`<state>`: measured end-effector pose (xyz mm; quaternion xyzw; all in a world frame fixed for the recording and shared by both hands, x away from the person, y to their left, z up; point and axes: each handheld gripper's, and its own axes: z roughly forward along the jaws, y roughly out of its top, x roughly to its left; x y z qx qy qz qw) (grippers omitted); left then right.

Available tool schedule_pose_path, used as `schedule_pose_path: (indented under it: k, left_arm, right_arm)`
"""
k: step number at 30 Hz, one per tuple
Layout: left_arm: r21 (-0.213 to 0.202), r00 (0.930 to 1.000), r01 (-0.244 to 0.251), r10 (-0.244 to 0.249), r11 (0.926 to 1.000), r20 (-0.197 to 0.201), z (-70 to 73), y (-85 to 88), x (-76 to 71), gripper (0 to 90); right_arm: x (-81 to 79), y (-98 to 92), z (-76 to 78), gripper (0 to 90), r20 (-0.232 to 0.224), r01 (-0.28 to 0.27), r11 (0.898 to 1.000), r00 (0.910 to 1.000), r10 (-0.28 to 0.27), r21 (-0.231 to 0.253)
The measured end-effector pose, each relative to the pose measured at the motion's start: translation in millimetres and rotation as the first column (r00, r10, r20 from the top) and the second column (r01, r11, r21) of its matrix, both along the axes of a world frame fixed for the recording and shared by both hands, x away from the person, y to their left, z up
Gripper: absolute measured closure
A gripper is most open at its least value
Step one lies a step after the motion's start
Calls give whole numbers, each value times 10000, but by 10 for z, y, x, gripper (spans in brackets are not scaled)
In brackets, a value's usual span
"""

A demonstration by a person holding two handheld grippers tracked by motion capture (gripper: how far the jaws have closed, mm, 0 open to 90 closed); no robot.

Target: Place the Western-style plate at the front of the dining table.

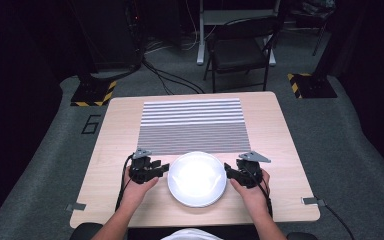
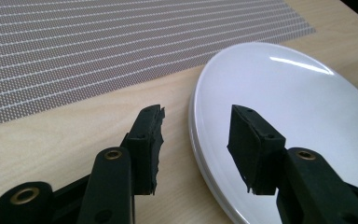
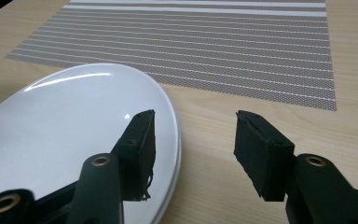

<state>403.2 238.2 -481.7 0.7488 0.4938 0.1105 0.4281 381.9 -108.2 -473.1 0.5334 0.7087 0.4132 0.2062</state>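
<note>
- a white plate [image 1: 197, 179] sits on the pale wood counter [image 1: 105, 150], at the near edge and about midway across it, just in front of a grey striped placemat [image 1: 192, 125].
- in the left gripper view the plate's rim shows doubled, like two stacked plates; i cannot tell for certain.
- the left gripper [image 1: 161, 169] is at the plate's left rim, held in the person's left hand [image 1: 139, 187]. its fingers [image 2: 148, 140] stand apart and straddle the rim, one over the wood, the other over the plate's face; neither pad presses on it.
- the right gripper [image 1: 228, 171] is at the plate's right rim, in the right hand [image 1: 252, 192]. its fingers [image 3: 261, 149] are also apart, one above the plate, one above the bare counter, with the rim between them and not pinched.
- both grippers point inward at the plate from opposite sides.
</note>
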Motion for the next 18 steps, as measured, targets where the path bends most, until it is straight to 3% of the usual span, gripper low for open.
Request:
schedule_pose_path:
  k: [3, 8, 12, 18]
  left_arm:
    - [-77, 9998, 16, -18, 10000, -217, -45, -22, -27, 546]
    - [319, 9997, 226, -223, 9992, -119, -110, -107, -54, 526]
    - [672, 9996, 230, -241, 9975, 159, -115, -134, -66, 498]
    - [396, 9998, 223, -223, 9990, -4, -125, -142, -55, 504]
  right_arm:
    - [-39, 61, -25, 458, 77, -211, 9998, 9997, 211, 62]
    - [-53, 157, -119, 473, -284, -551, 9983, 9981, 546, -189]
    - [-68, 179, -125, 460, -171, -623, 9978, 9979, 620, -218]
    - [-55, 120, -135, 482, -305, -397, 9992, 9987, 400, 89]
